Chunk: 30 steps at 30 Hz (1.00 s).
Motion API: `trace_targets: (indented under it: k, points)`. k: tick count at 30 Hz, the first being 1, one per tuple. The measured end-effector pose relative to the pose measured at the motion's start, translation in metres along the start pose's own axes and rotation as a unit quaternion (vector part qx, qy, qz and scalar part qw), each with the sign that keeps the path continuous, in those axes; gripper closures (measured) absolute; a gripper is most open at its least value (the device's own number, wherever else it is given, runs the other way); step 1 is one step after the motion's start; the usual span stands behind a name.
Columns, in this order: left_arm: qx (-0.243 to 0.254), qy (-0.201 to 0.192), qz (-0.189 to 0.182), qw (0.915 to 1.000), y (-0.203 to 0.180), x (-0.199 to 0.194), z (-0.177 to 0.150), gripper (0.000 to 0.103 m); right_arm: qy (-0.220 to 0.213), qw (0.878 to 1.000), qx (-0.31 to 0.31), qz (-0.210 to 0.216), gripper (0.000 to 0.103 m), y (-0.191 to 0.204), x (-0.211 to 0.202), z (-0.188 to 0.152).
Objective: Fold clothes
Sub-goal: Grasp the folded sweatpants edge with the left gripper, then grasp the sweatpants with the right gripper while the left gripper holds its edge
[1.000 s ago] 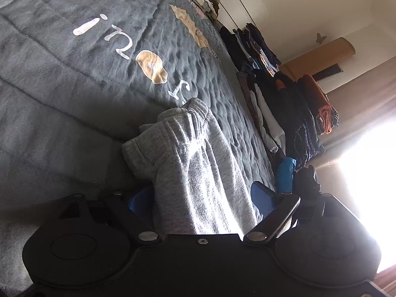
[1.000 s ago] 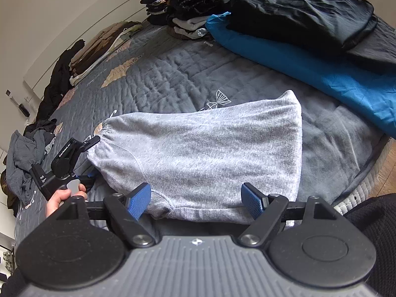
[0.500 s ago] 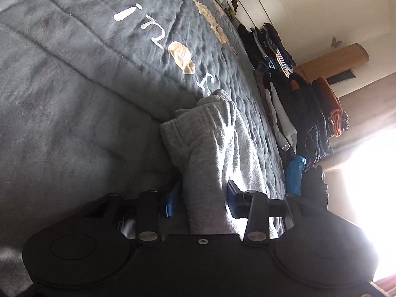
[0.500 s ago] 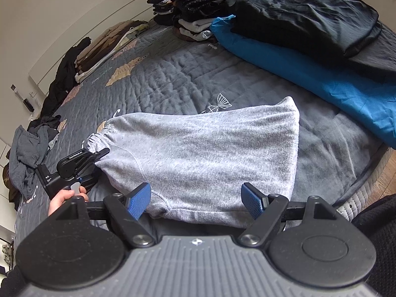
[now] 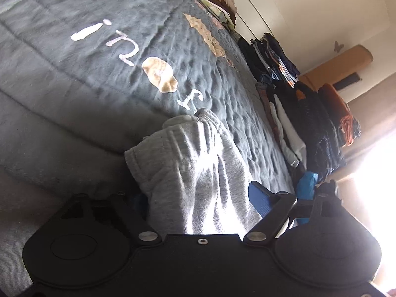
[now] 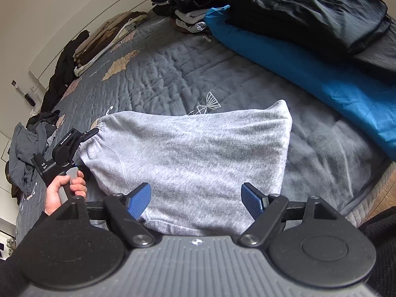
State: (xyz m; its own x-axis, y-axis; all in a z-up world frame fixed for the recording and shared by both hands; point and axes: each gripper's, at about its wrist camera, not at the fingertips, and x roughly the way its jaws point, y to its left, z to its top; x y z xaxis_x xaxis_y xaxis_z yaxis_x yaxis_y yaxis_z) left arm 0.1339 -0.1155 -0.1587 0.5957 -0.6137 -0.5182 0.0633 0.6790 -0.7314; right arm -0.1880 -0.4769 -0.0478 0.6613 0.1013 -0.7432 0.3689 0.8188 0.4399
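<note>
A grey sweat garment (image 6: 198, 153) lies folded flat on the grey quilted bedspread (image 6: 173, 74), elastic waistband to the left. My right gripper (image 6: 195, 199) hovers open over its near edge, pads wide apart, nothing pinched. In a person's hand (image 6: 61, 193), my left gripper (image 6: 74, 143) sits at the waistband end. In the left wrist view the bunched waistband (image 5: 193, 148) lies between the spread fingers of my left gripper (image 5: 198, 198). It is open, and its left pad is hidden behind the cloth.
A blue cloth (image 6: 309, 66) and a black garment (image 6: 309, 12) lie at the far right. Stacks of folded clothes (image 6: 193, 0) line the far side. A heap of grey clothes (image 6: 22, 153) sits at the left. The bed edge (image 6: 371, 198) is near right.
Half a second ago my left gripper was shut on the waistband; now its fingers are spread wide and the cloth lies loose between them. The right gripper has barely moved.
</note>
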Motion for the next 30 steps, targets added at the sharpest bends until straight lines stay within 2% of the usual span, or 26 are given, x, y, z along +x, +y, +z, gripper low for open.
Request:
trace_targets:
  k: [2, 4, 7, 12, 15, 18, 19, 21, 25, 30]
  points:
    - [-0.005, -0.008, 0.013, 0.9999, 0.003, -0.004, -0.003, 0.05, 0.001, 1.0, 0.001, 0.0, 0.024, -0.006, -0.001, 0.006]
    - [-0.014, -0.009, 0.013, 0.9998, 0.01, -0.01, -0.003, 0.063, 0.007, 1.0, -0.006, 0.005, 0.024, -0.009, -0.003, 0.009]
    - [-0.008, -0.012, 0.003, 0.9999, 0.014, -0.019, -0.002, 0.07, 0.012, 1.0, -0.018, 0.023, 0.024, -0.011, -0.009, 0.012]
    - [0.035, -0.033, -0.005, 0.9988, -0.004, -0.032, -0.004, 0.073, 0.019, 0.997, -0.039, 0.058, 0.024, -0.013, -0.021, 0.015]
    - [0.044, -0.029, 0.005, 0.9986, -0.008, -0.026, -0.004, 0.073, 0.018, 0.996, -0.051, 0.066, 0.024, -0.011, -0.028, 0.017]
    - [0.023, -0.013, 0.025, 0.9994, -0.001, -0.017, -0.003, 0.07, 0.011, 0.995, -0.065, 0.081, 0.024, 0.0, -0.033, 0.02]
    - [0.014, -0.008, 0.032, 0.9994, 0.003, -0.015, -0.003, 0.064, 0.008, 0.994, -0.07, 0.088, 0.024, 0.003, -0.035, 0.02]
    - [-0.003, -0.01, 0.025, 0.9996, 0.008, -0.013, -0.004, 0.062, 0.004, 0.993, -0.076, 0.094, 0.024, 0.009, -0.04, 0.02]
    - [0.005, -0.013, 0.023, 0.9996, 0.005, -0.011, -0.005, 0.058, -0.001, 0.991, -0.086, 0.103, 0.024, 0.017, -0.045, 0.02]
    - [0.034, -0.01, 0.027, 0.999, 0.005, -0.011, -0.004, 0.066, 0.002, 0.991, -0.084, 0.103, 0.024, 0.009, -0.043, 0.018]
